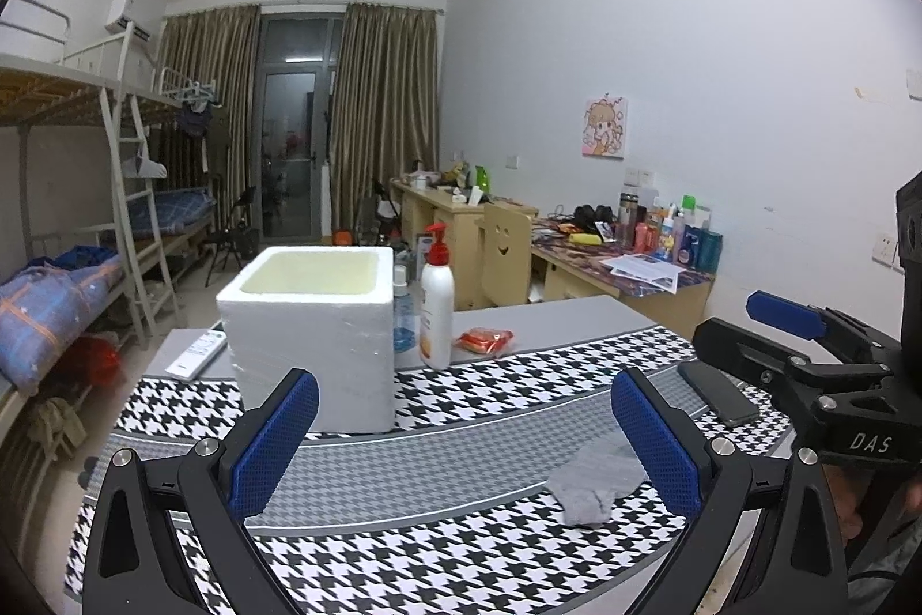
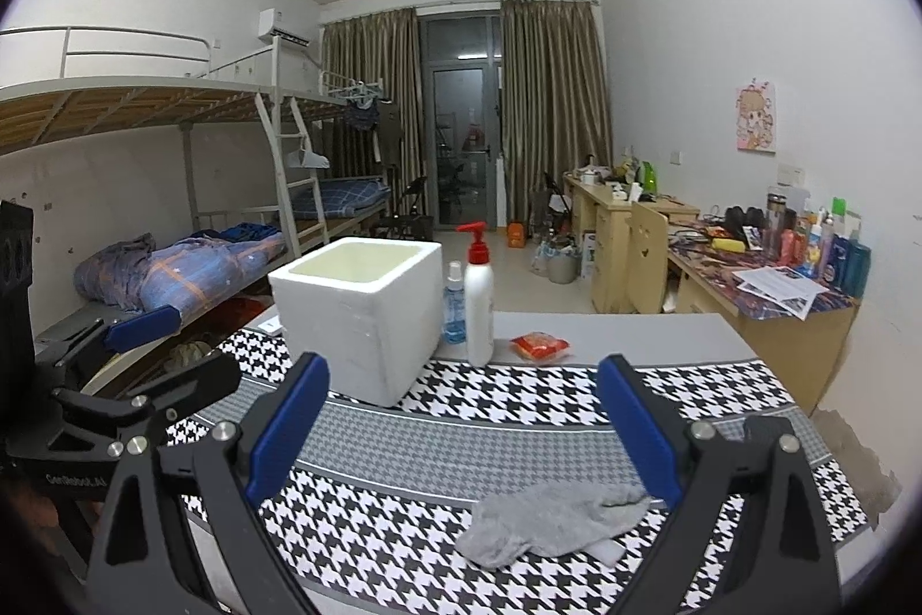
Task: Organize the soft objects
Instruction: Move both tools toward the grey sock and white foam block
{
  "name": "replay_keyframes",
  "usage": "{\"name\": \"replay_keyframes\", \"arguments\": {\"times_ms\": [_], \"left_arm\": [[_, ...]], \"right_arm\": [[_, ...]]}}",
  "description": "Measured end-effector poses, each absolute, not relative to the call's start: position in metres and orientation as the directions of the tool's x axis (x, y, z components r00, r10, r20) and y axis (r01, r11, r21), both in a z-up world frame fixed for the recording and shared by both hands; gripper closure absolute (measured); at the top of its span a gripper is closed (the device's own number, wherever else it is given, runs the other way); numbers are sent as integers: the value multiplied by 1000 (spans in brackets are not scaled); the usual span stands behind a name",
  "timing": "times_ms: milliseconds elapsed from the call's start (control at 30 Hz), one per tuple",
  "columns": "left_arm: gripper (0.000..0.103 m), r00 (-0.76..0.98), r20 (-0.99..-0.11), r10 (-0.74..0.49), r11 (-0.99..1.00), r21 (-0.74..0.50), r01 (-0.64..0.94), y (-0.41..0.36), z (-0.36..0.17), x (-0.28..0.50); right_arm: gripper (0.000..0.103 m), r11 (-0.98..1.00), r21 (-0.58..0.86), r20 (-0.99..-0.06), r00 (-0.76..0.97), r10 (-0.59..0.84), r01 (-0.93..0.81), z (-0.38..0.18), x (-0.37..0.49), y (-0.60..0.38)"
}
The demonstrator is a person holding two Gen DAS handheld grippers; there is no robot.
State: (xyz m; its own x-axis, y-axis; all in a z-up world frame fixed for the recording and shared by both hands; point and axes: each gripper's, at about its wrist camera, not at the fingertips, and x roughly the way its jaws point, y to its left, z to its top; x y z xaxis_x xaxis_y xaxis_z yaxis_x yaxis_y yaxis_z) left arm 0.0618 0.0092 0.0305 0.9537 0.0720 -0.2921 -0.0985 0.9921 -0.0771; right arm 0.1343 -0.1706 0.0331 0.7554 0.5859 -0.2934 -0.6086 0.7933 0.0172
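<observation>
A crumpled grey sock lies on the houndstooth mat, just inside the right finger of my open, empty left gripper. In the right wrist view the sock lies low between the fingers of my open, empty right gripper, nearer its right finger. A white foam box, open on top, stands on the mat at the far left; it also shows in the right wrist view. The right gripper shows at the right edge of the left view.
Behind the box stand a white pump bottle and a small blue bottle. A red packet lies on the grey table. A black phone lies at the mat's right, a remote at the left. Bunk beds and desks lie beyond.
</observation>
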Motion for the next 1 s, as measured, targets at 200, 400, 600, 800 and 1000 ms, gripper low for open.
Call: {"name": "replay_keyframes", "arguments": {"times_ms": [200, 400, 600, 800, 1000], "left_arm": [[1, 951, -305, 45, 994, -82, -73, 1, 27, 66], [1, 947, -321, 19, 995, -89, -50, -8, 22, 72], [1, 942, -335, -3, 995, -92, -29, -17, 17, 77], [1, 936, -352, -24, 995, -98, -11, -23, 13, 89], [1, 928, -371, -48, 995, -104, 10, -28, 7, 101]], "right_arm": [[7, 807, 29, -294, 767, 570, -589, 31, 137, -182], [7, 825, 41, -300, 781, 548, -564, 29, 140, -194], [7, 839, 48, -300, 793, 530, -542, 29, 145, -206], [7, 858, 54, -305, 810, 501, -511, 26, 152, -219], [7, 871, 73, -323, 815, 481, -485, 21, 163, -231]]}}
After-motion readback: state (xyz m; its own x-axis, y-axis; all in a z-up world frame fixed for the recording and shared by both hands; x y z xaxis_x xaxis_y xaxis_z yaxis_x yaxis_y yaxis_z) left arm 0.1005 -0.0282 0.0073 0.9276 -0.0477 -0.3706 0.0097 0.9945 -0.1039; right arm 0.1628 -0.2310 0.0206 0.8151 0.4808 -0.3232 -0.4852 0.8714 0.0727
